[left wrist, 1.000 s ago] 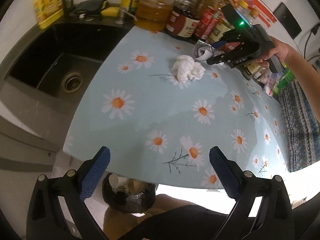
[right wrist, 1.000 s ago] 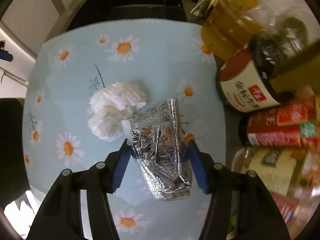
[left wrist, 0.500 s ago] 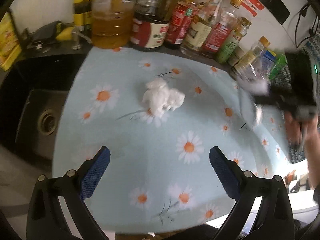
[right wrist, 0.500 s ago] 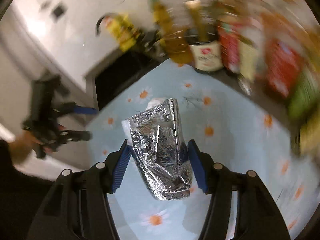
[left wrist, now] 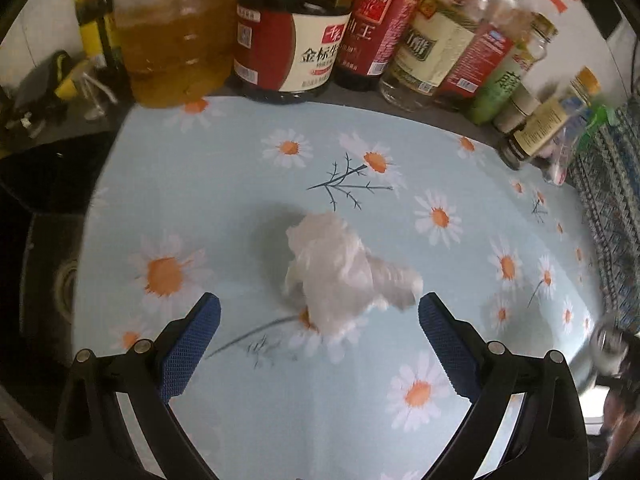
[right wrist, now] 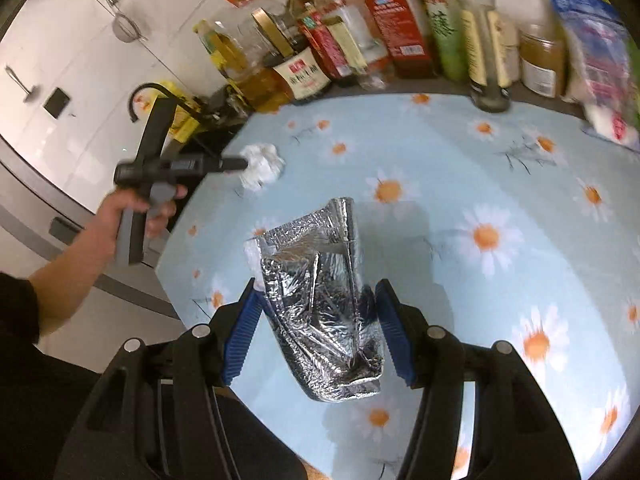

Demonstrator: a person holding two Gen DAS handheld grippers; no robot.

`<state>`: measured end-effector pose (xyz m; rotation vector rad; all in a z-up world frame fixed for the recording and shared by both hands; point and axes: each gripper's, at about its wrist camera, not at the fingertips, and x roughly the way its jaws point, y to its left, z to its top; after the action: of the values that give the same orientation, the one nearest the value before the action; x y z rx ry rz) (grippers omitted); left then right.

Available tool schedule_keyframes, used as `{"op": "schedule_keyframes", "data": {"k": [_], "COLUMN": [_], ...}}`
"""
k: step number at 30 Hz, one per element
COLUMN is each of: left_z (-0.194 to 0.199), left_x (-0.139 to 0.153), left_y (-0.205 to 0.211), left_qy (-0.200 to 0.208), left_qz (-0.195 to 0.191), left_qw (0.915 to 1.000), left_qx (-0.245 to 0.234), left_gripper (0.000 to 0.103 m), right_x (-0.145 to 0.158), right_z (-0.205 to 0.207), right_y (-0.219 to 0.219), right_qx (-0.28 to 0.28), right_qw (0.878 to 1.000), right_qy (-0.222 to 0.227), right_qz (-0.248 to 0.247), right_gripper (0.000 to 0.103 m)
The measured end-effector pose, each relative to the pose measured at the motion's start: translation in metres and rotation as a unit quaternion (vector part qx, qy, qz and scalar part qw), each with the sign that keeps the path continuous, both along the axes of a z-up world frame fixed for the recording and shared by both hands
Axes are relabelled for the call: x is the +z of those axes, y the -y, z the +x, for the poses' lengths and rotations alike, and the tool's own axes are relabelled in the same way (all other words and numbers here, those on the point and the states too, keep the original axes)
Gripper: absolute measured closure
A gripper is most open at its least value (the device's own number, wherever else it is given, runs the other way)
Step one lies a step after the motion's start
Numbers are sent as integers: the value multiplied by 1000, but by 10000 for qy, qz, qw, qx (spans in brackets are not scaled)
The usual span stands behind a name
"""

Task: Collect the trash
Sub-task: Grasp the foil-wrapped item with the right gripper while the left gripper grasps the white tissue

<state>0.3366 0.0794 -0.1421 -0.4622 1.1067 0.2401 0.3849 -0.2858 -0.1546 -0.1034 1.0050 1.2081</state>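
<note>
A crumpled white tissue (left wrist: 340, 276) lies on the daisy-print tablecloth (left wrist: 224, 200). My left gripper (left wrist: 318, 324) hangs open just above and in front of it, its blue pads apart on either side, not touching. In the right wrist view the same tissue (right wrist: 262, 164) shows far left with the left gripper (right wrist: 234, 165) reaching at it, a hand on its handle. My right gripper (right wrist: 316, 320) is shut on a crushed silver foil bag (right wrist: 324, 300), held above the tablecloth (right wrist: 460, 168).
Oil and sauce bottles (left wrist: 304, 28) line the back of the table, also seen as bottles (right wrist: 360, 40) in the right wrist view. A dark sink (left wrist: 44, 240) lies to the left. A white and pink packet (right wrist: 600, 60) lies at the right rear. A patterned cloth (left wrist: 608, 208) borders the right edge.
My left gripper has swept in over the table to the tissue, which now sits between its open fingers. My right gripper rolled and pulled back from the tissue, still carrying the foil bag.
</note>
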Motion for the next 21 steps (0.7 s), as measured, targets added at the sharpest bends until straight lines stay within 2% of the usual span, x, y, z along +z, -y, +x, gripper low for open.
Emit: {"op": "schedule_keyframes", "data": {"k": [6,8,10,13,14,17,21], "left_z": [25,31,35,37,37,33,29], "left_x": [-9,-11,-11,-18,-21,-21,-20], "left_y": [7,8,11,14,15,20,26], "left_qy": [-4,13,63,-19,-46,60,200], "left_qz": [128,130,185,187,170,315,415], "left_qw": [9991,9988,9982,9973,9971,9958,9940], "left_qx": [-401,-468,-571,-711,-742,-855,-994], "left_gripper": [8,16,33,42,43,57,64], "right_x": [-12,-15,-16,-18,-19,-21,-23], "right_z": [-23,-30,-36,-45,-48,-55,-64], "right_y": [8,9,10,12,13,14,13], "right_qx": [-325,-398,-502,-662,-748,-904,-997], "right_qw": [9990,9984,9975,9964,9958,9941,9930], "right_qy": [-300,-368,-439,-442,-440,-482,-512], "right_qz": [104,180,243,278,283,360,368], "right_gripper": [45,45,45,45,45,45,45]}}
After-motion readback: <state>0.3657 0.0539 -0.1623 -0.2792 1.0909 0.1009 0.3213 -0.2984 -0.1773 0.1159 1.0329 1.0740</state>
